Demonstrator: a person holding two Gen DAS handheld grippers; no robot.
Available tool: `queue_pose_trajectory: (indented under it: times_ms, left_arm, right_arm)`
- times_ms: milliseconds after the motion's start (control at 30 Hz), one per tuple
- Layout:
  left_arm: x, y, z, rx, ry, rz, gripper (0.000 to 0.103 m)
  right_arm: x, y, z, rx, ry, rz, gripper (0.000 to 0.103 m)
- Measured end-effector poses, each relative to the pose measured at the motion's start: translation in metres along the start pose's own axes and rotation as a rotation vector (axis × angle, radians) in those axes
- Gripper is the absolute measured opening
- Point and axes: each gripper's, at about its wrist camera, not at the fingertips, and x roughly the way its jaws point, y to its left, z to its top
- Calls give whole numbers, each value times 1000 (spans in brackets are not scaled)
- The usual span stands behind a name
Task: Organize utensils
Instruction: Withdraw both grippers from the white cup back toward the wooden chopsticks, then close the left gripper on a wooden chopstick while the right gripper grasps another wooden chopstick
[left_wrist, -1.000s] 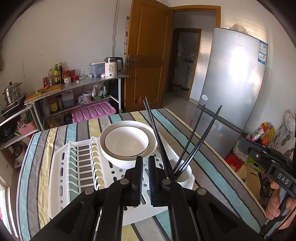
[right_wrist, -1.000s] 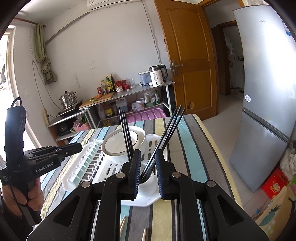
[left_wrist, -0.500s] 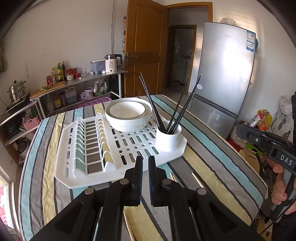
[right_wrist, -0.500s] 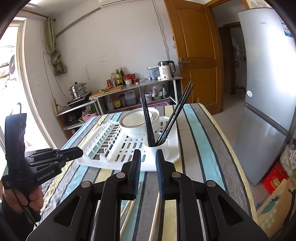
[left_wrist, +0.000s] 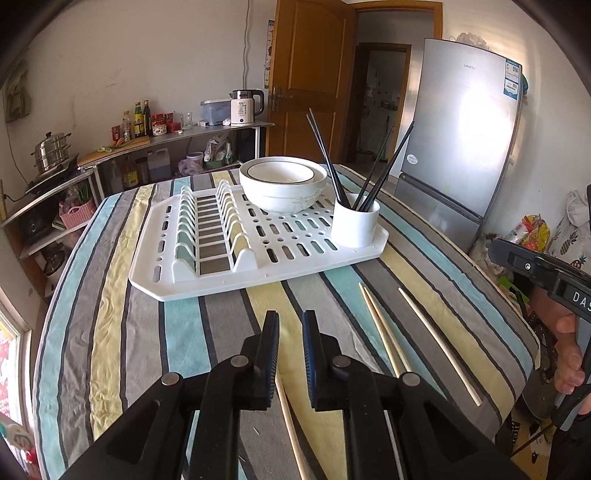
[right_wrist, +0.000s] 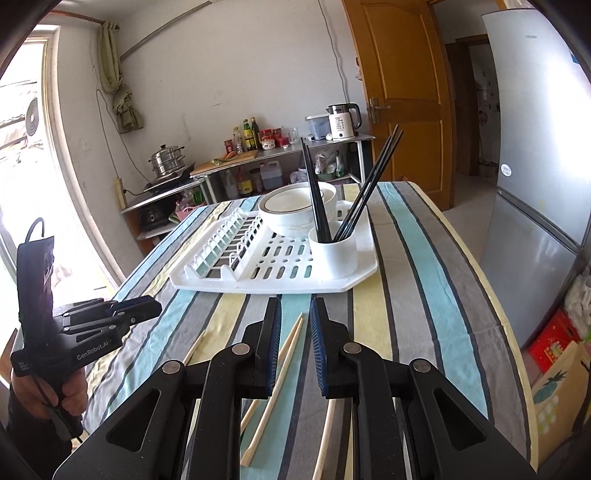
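Chopsticks of pale wood (left_wrist: 384, 328) lie loose on the striped desk (left_wrist: 110, 295) in front of the white drying rack (left_wrist: 258, 240), where black chopsticks (left_wrist: 369, 177) stand in a white cup (left_wrist: 354, 225) beside a stacked bowl (left_wrist: 282, 182). Left gripper (left_wrist: 289, 319) hovers above the cloth with jaws parted and empty, one wooden stick beneath it. Right gripper (right_wrist: 295, 308) likewise has jaws released, holding nothing, a wooden chopstick (right_wrist: 284, 350) visible between them on the desk.

Your left hand-held gripper (left_wrist: 289, 323) hovers empty, jaws slightly apart, over the striped table (left_wrist: 110, 332); pale chopsticks (left_wrist: 382, 328) lie just right, white rack (left_wrist: 221, 273) beyond.
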Motion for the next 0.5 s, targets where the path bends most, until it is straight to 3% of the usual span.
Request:
queue_pose_trajectory:
  times_ms: [500]
  left_arm:
    - [38, 12, -42, -44, 131, 7, 21]
  right_arm:
    - [60, 7, -32, -8, 159, -4, 17]
